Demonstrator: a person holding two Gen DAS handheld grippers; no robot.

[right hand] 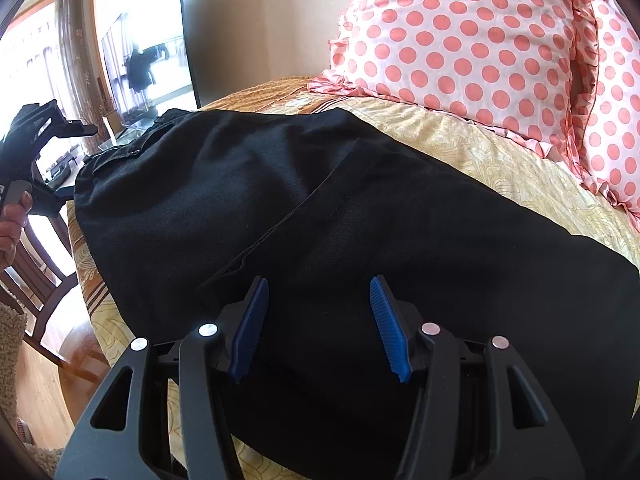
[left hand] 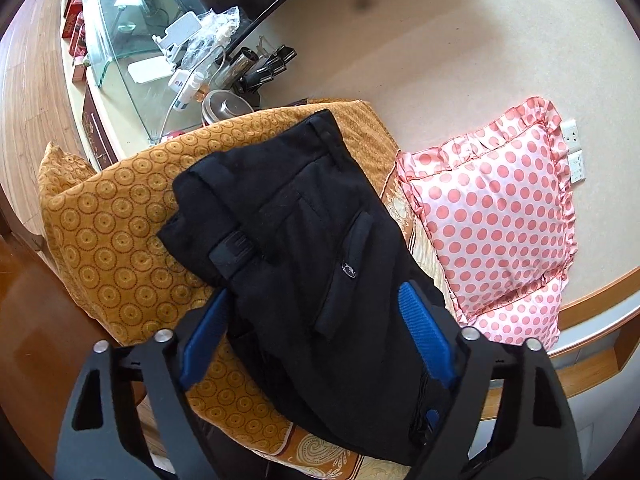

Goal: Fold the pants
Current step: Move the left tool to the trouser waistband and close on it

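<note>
Two blue-padded black claws worked over one pair of black woven pants (right hand: 320, 216) spread on a bed with a yellow patterned cover (right hand: 480, 148). Seen from the right wrist, the right claw (right hand: 318, 328) stood half open just above the cloth, its blue ribbed pads (right hand: 386, 328) apart with a hem edge running from about seven o'clock toward one o'clock ahead of them; whether the tips touched the fabric could not be told. The pants' long axis ran from that claw toward ten o'clock, where the left claw (right hand: 76, 130) showed small, gripped by a person's hand (right hand: 12, 224). From the left wrist, the left claw (left hand: 316, 312) straddled the waist end of the pants (left hand: 304, 216), pads (left hand: 424, 332) wide on either side of the cloth and not visibly pressing it; the waistband and buttoned back pocket lay at twelve o'clock over an ochre cushion with ring motifs (left hand: 116, 216). A pink polka-dot frilled pillow (left hand: 492, 216) sat at two o'clock. By my judgement the left claw was nearer the waist, the right nearer the legs. The leg ends were cut off below the right claw, and the layers beneath were hidden.
</note>
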